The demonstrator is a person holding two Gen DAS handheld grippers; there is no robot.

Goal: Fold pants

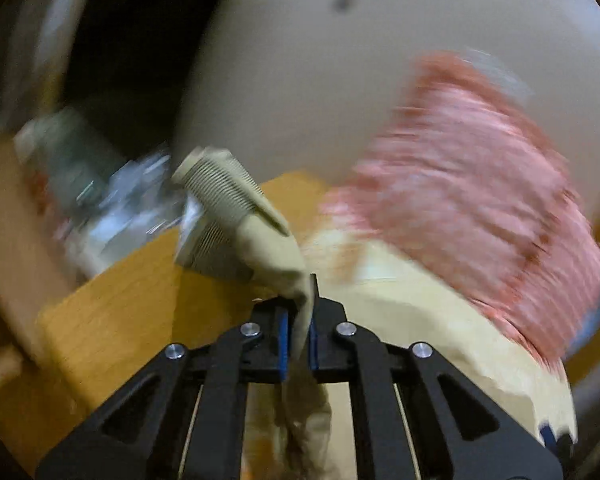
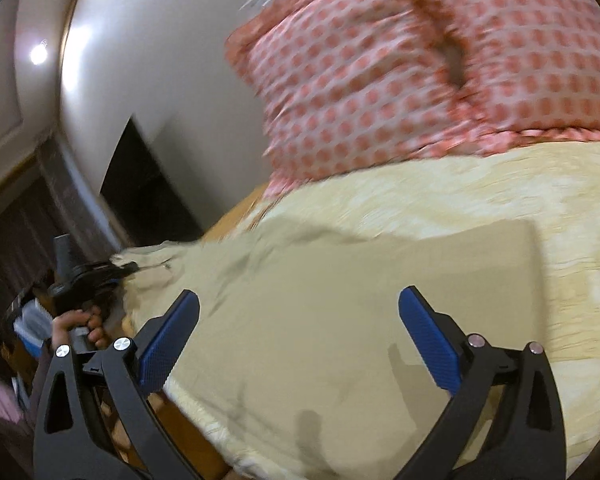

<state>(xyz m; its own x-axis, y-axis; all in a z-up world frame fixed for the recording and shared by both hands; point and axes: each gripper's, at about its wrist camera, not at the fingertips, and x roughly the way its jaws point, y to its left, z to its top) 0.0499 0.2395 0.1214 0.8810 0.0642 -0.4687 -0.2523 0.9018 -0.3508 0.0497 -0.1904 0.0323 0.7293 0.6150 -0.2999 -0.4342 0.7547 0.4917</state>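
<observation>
The beige pants [image 2: 340,300] lie spread flat on a pale yellow bedsheet [image 2: 540,208]. My left gripper [image 1: 298,336] is shut on the pants' ribbed cuff end [image 1: 236,208], which sticks up beyond the fingers. In the right wrist view the left gripper [image 2: 116,272] holds the pants' far left end, with the hand [image 2: 76,324] below it. My right gripper [image 2: 300,308] is open and empty, hovering above the middle of the pants.
A pink patterned pillow [image 2: 440,72] rests on the bed against the white wall [image 2: 160,60]; it also shows in the left wrist view [image 1: 472,192]. The wooden bed frame [image 1: 132,292] edges the mattress. Cluttered items [image 1: 100,188] lie beyond the frame. A dark opening [image 2: 140,184] is in the wall.
</observation>
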